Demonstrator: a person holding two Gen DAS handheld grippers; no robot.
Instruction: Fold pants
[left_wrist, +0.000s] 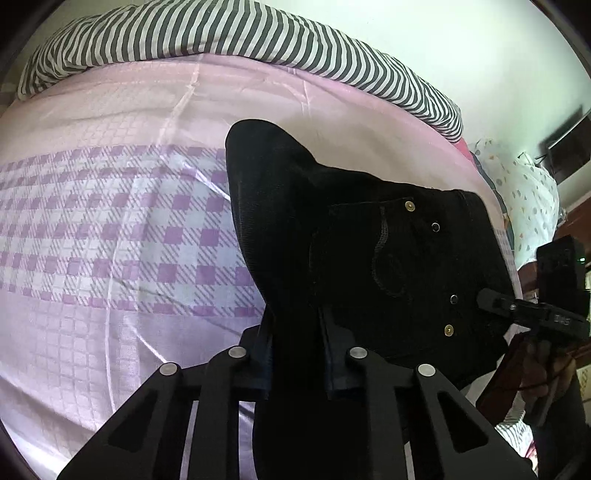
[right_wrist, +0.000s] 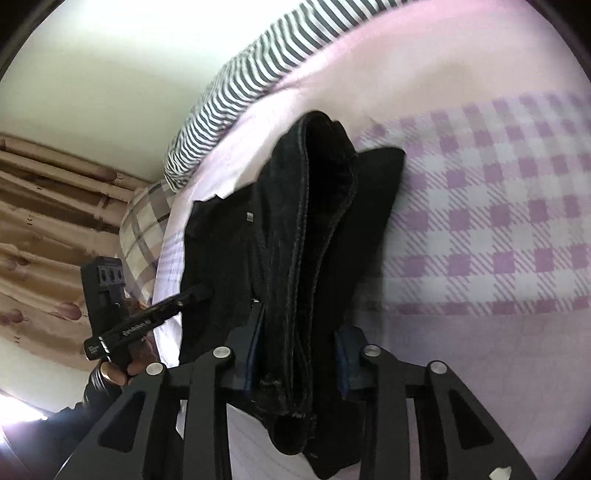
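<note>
Stretching out below is the bed (left_wrist: 92, 229), its pink and lilac checked sheet taking up most of both views, with a striped duvet (left_wrist: 221, 33) bunched along the far edge. On it lie the black pants (left_wrist: 369, 240), already doubled over on themselves: from the left wrist you can see the pocket rivets and buttons facing up, and from the right wrist several stacked layers and seams. So, by my reading, a fold or two is done and the bundle is being gathered for another; it is not yet a neat, flat packet.

Both claws are narrow. The left claw (left_wrist: 297, 354) is pinched on a thick bunch of the pants, and the right claw (right_wrist: 301, 332) is clamped on the layered hems at the other end.

Writing? A small white label shows on the side of the left claw from the right wrist, too blurred to read.
</note>
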